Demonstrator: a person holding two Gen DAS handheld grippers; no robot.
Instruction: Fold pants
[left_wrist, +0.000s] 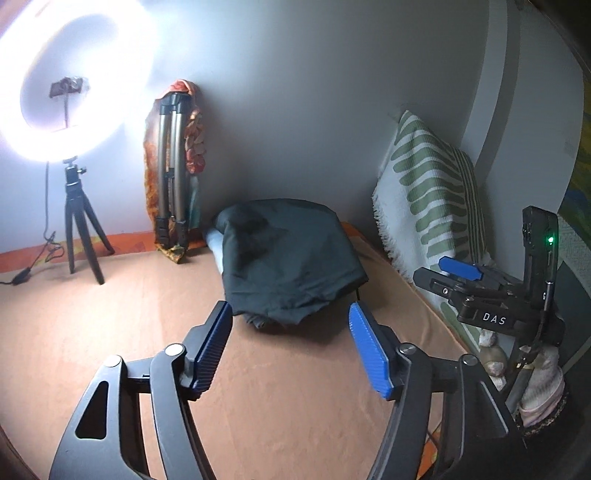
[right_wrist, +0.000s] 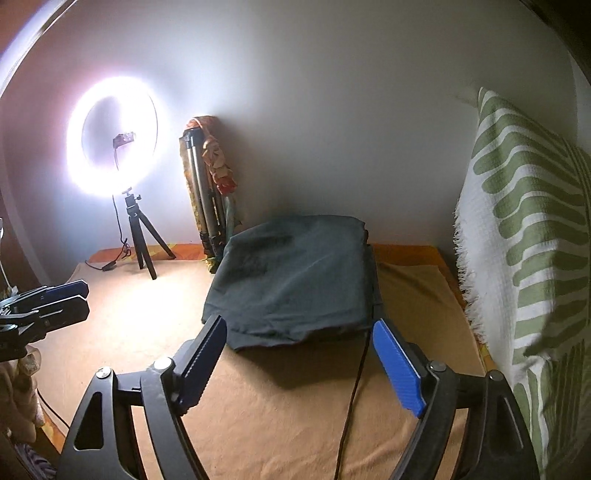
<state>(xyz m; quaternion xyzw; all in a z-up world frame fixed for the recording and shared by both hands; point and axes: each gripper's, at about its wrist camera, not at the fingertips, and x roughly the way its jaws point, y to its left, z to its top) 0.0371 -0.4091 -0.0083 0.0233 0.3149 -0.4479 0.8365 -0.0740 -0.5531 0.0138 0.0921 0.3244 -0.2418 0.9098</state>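
Both grippers hang with jaws spread and nothing between them, the left gripper (left_wrist: 291, 332) and right gripper (right_wrist: 299, 349) just short of the dark folded pants (right_wrist: 295, 277), which lie ahead on the tan sheet (right_wrist: 277, 406).

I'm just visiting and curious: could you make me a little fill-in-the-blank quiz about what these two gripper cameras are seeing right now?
1. The dark pants lie already ____ on the tan sheet.
2. Both the left gripper and the right gripper are ____, with nothing between their pads.
3. The glowing ring light stands on a small black ____.
4. The cushion beside the pants has a white and ____ pattern.

Missing words: folded; open; tripod; green
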